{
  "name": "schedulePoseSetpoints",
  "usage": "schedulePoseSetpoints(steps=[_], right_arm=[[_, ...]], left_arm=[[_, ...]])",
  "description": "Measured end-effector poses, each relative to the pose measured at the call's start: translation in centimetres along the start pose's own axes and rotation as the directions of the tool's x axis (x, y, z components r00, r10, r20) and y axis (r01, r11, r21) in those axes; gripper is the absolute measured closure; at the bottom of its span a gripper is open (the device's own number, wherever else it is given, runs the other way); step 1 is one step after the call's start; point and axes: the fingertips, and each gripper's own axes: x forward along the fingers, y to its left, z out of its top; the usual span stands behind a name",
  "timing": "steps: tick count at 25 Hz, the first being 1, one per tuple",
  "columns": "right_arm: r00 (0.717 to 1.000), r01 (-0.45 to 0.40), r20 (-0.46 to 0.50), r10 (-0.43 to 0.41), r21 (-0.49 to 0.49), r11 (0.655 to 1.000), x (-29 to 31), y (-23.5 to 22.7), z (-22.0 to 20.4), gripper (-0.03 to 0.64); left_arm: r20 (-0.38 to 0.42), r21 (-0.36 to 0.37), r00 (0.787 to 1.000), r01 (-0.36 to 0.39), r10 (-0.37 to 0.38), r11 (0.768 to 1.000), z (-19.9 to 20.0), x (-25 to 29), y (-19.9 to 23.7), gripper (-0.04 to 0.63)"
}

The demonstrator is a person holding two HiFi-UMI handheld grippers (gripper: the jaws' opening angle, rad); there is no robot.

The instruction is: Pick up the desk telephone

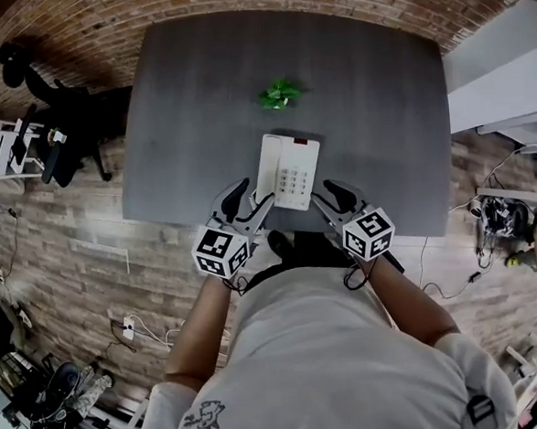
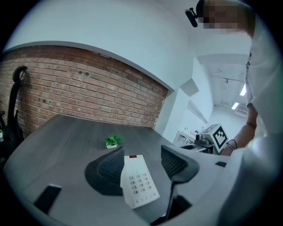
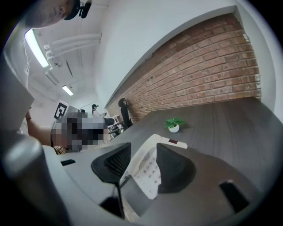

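White phone [image 1: 288, 171] on a grey table [image 1: 197, 104]

The phone lies flat near the table's front edge, with a small green plant [image 1: 279, 94] behind it. The left gripper [image 1: 251, 201] is by its near left corner and the right gripper [image 1: 330, 197] by its near right corner. Both have their jaws apart, not pressing the phone

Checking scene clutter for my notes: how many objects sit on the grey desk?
2. The white desk telephone lies near the desk's front edge; a small potted plant stands beyond it, toward the brick wall. None appear hidden.
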Motion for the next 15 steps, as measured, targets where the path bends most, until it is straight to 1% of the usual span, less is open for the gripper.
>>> schedulePoseSetpoints(steps=[4, 7, 10, 15], right_arm=[[0.998, 0.008, -0.058, -0.004, 0.073, 0.997, 1.0, -2.4, -2.6, 0.433], [0.995, 0.002, -0.095, 0.011, 0.128, 0.992, 2.0, -3.4, -4.6, 0.434], [0.990, 0.011, -0.142, 0.015, 0.181, 0.983, 2.8, -4.6, -6.8, 0.437], [0.982, 0.004, -0.185, 0.038, 0.222, 0.975, 4.2, -5.6, -8.7, 0.442]], left_arm=[[-0.065, -0.006, 0.998, 0.020, -0.021, 1.000, -1.9, 2.0, 0.8, 0.321], [-0.130, -0.013, 0.990, 0.050, -0.052, 0.999, -4.0, 3.8, 2.0, 0.321], [-0.174, -0.038, 0.982, 0.063, -0.068, 0.997, -5.8, 5.4, 3.7, 0.321], [-0.249, -0.091, 0.960, 0.111, -0.131, 0.990, -8.5, 7.1, 6.0, 0.316]])
